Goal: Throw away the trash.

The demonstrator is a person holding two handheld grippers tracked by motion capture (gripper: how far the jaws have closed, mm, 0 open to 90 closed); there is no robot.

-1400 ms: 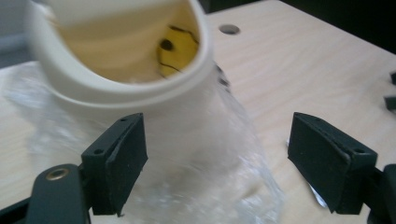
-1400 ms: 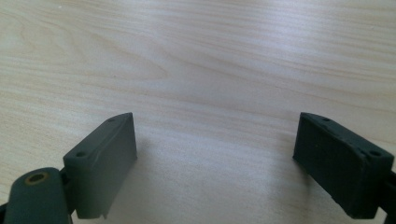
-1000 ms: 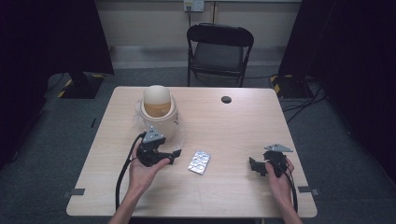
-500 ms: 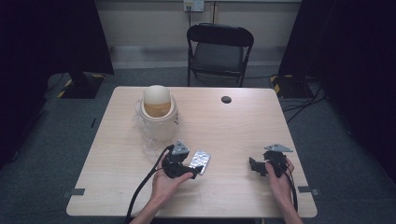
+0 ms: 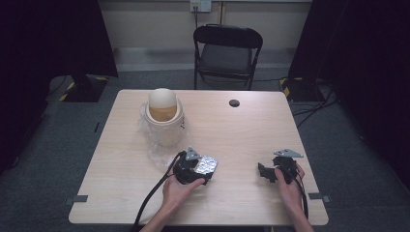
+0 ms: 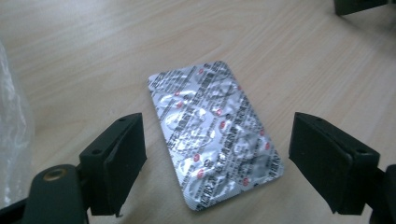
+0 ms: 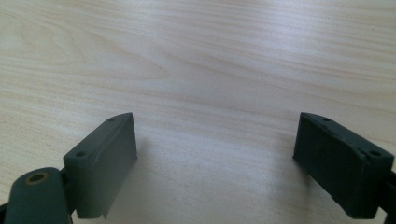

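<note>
Our jaws straddled the foil pill sheet.

We held the left gripper wide over the crinkled, silvery pill sheet, flat on the pale wooden table, pads not touching it; our right gripper gaped over bare grain.

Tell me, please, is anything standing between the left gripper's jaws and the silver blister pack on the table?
Nothing visible does. The blister pack lies flat on the bare table, between the open jaws of the left gripper, with a gap on each side. The crinkled plastic wrap stays off to one side.
</note>
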